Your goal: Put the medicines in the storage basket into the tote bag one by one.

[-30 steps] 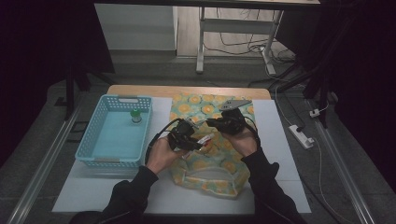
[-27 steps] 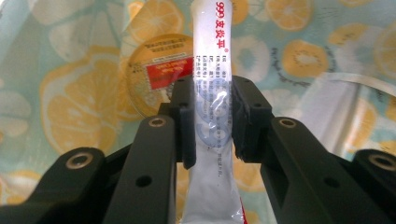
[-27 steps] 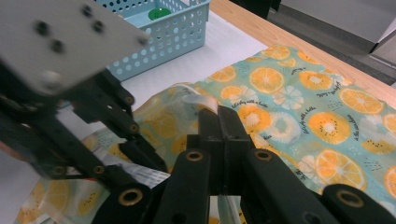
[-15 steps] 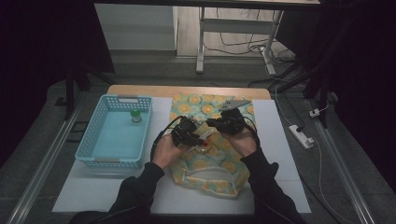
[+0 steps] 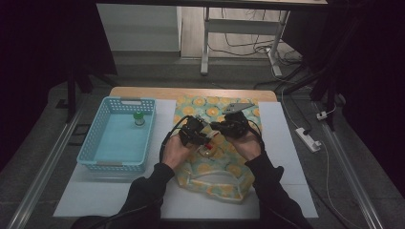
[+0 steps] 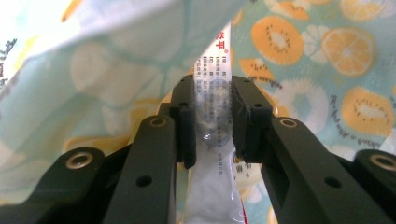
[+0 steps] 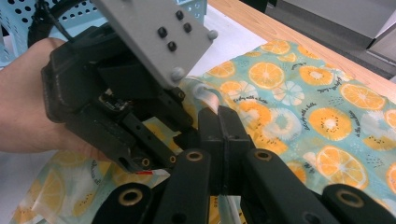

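Observation:
A bag printed with orange and kiwi slices (image 5: 215, 167) lies in the middle of the table. My right gripper (image 5: 218, 128) is shut on the bag's lifted edge (image 7: 205, 95), its jaws pressed together (image 7: 219, 116). My left gripper (image 5: 203, 138) is shut on a clear plastic packet with red print (image 6: 212, 186), which stands upright between the pads (image 6: 213, 107). The packet (image 5: 207, 150) sits at the bag's mouth, with a flap of the bag (image 6: 116, 60) hanging over it. The two grippers are close together, almost touching.
A light blue basket (image 5: 95, 143) stands at the left with a small green-capped bottle (image 5: 139, 118) in its far corner. A white mat (image 5: 286, 143) covers the wooden table (image 5: 191, 93). A power strip (image 5: 308, 139) lies on the floor at the right.
My left hand has moved to the right and a little away from the person with the packet, closer to the right gripper. The right hand has stayed in place.

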A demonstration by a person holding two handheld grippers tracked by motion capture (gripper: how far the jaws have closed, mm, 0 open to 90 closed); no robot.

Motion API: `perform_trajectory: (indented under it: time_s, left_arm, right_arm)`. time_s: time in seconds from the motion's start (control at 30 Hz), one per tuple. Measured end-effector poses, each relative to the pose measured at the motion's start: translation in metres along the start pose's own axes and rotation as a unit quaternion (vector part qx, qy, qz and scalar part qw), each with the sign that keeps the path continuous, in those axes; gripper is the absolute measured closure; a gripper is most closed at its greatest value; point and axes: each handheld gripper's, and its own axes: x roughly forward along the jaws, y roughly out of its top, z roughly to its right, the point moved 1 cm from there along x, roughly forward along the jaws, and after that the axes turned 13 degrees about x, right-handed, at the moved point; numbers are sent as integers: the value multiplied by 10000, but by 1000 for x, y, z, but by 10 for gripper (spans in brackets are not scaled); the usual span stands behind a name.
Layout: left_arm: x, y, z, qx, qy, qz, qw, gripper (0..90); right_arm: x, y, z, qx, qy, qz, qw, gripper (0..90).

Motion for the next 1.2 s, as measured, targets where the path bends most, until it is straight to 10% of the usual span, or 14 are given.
perform_trajectory:
  time_s: [0.37,1.2]
  left_arm:
    - [-7,0,-2,113,104,150,9998,605]
    - [-49,-17,13,207,-449,384,9980,202]
  right_arm:
    - [-2,1,2,20,-7,31,10000,900]
    - [-4,1,1,33,44,43,10000,900]
